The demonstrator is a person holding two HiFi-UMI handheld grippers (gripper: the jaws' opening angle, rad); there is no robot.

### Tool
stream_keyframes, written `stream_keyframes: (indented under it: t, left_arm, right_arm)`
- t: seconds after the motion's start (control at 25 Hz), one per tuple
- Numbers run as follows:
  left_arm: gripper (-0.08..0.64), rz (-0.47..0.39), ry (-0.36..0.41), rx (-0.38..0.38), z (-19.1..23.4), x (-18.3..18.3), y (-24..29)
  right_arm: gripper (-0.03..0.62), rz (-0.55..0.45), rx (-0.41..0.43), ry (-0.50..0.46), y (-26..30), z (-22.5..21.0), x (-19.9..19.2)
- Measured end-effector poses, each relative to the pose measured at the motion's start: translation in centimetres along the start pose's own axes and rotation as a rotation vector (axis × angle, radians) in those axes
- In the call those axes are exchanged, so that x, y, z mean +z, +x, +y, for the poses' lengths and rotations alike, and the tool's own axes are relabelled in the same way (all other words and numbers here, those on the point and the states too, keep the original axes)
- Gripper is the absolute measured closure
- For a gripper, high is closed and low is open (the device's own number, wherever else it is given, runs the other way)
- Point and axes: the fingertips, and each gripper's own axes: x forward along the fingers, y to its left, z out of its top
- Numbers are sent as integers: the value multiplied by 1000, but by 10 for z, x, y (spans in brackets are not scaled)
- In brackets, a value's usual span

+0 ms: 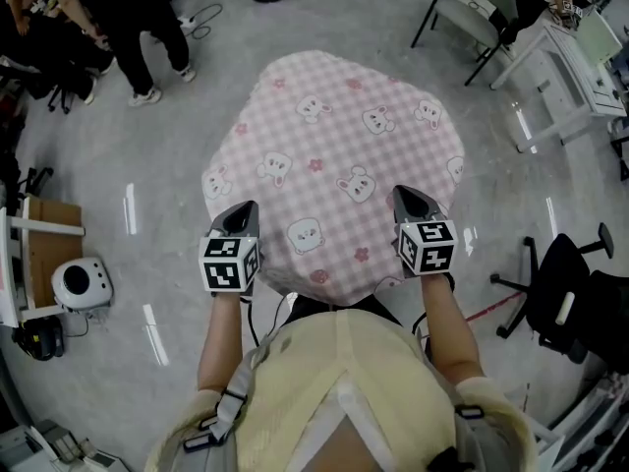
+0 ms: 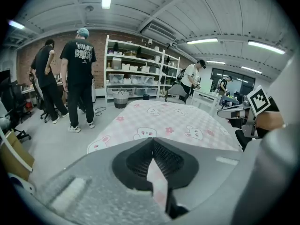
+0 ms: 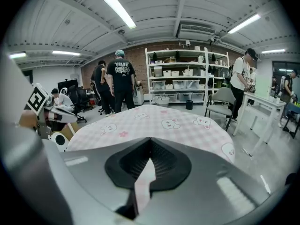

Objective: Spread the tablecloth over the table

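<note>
**Head view.** The pink checked tablecloth [image 1: 334, 155] lies draped over the table and covers it completely, so the table itself is hidden. The left gripper [image 1: 239, 216] and the right gripper [image 1: 411, 203] sit at the near hem, well apart, one toward each near corner.

**Left gripper view.** The jaws are pressed together on a narrow fold of the hem. The fold runs down between the ribbed pads [image 2: 138, 161]. Ahead, the cloth lies nearly flat.

**Right gripper view.** The jaws are likewise clamped fully together on a pinched strip of the hem. Beyond them the cloth spreads smoothly toward the far side.

**Handling.** The fabric appears light, thin and limp, with no stiffness of its own. It will probably follow any pull and slide easily over the top. It is not fragile, but an uneven pull is likely to skew or wrinkle it. The hem near the corners is the best place to hold it, with both grips widely spaced and equal tension on each.
</note>
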Motion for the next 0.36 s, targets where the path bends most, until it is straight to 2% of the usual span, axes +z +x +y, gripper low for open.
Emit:
stream_keyframes:
  t: [0.36]
  left_arm:
    - [554,-6,-41,-49,-3,4,13]
  right_arm:
    - [589,7,-3,1,7,-1,4]
